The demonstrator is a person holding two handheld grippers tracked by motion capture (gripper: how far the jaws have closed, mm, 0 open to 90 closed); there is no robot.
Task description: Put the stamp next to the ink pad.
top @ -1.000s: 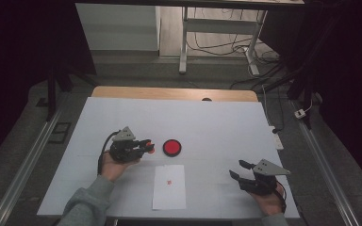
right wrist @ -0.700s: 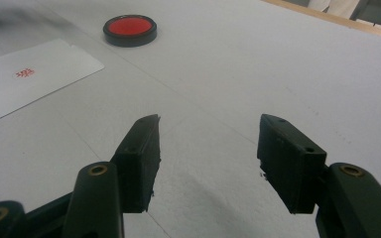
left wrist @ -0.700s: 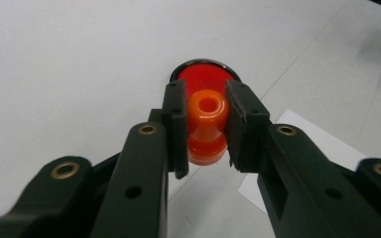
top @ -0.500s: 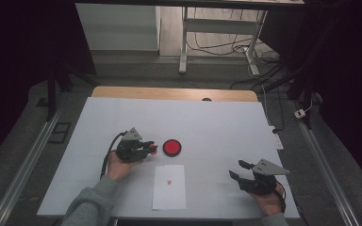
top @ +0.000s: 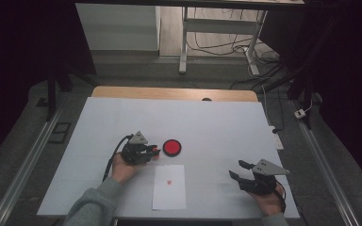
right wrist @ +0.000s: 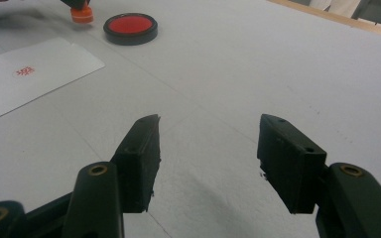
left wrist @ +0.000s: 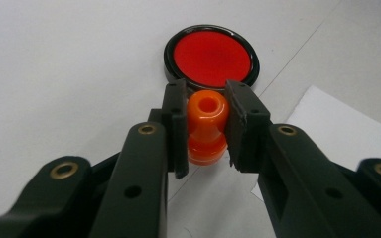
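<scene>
An orange stamp point(left wrist: 207, 126) sits clamped upright between the left gripper's point(left wrist: 206, 124) jaws, just beside a round red ink pad point(left wrist: 212, 58) on the white table point(top: 217, 122). Nearby lies a stamped paper sheet point(top: 169, 187). The right gripper point(right wrist: 208, 163) rests apart, jaws spread and empty.

Dim room, bright tabletop, soft foreground blur

Black two-fingered left gripper point(top: 154, 150) and right gripper point(top: 238, 170) with brass-ringed screws, grey triangular top plates, black cables; the person wears a grey sleeve point(top: 90, 207).
</scene>
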